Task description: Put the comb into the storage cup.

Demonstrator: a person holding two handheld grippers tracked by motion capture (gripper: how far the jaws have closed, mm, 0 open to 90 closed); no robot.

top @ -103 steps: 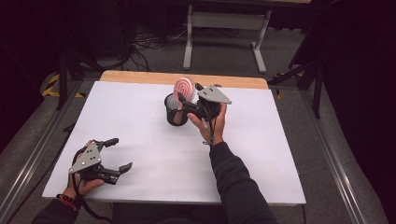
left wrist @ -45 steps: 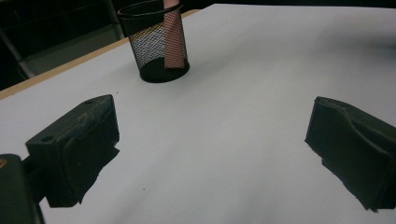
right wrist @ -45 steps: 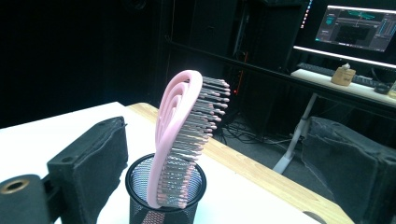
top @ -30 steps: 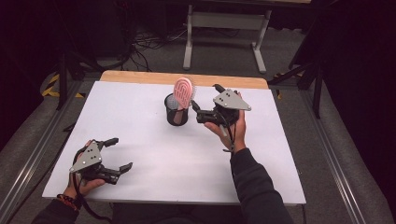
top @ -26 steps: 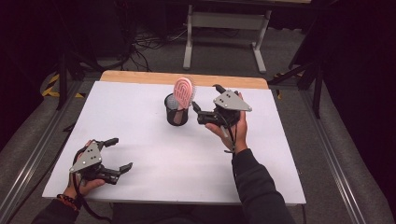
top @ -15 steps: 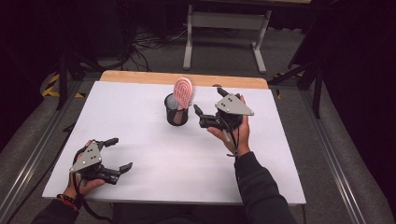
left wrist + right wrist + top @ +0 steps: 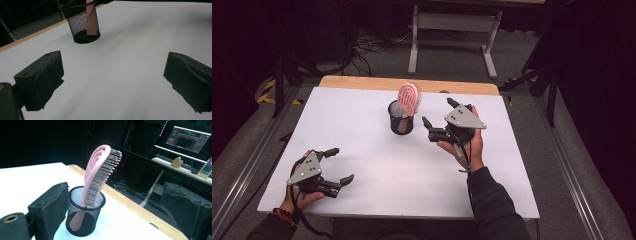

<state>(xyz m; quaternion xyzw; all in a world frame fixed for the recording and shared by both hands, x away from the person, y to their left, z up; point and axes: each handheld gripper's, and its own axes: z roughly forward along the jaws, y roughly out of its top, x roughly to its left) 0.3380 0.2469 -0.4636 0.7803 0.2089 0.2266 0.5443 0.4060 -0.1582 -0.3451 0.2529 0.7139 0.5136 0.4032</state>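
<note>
White tabletop (image 7: 377, 175) stretches out under me, a wooden strip along its far edge, dark floor and cables beyond. Far of centre stands the black mesh cup (image 7: 401, 119), and the pink hairbrush (image 7: 409, 99) sits in it handle-down, its head leaning up over the rim. From the right gripper view I see the handle through the mesh, resting at the bottom, bristles facing away from my left jaw.

My right gripper (image 7: 438, 118) hangs just right of the cup, jaws spread wide with nothing between them, apart from both cup and brush. The grey plate on top tilts toward me, cable trailing down over my wrist.

Down at the near left corner, my left gripper (image 7: 338, 164) sits low over the table, jaws also wide apart and holding nothing. Its own view looks along the white surface to the cup, well apart from it. A lit monitor (image 7: 189, 139) glows in the background of the right gripper view.
</note>
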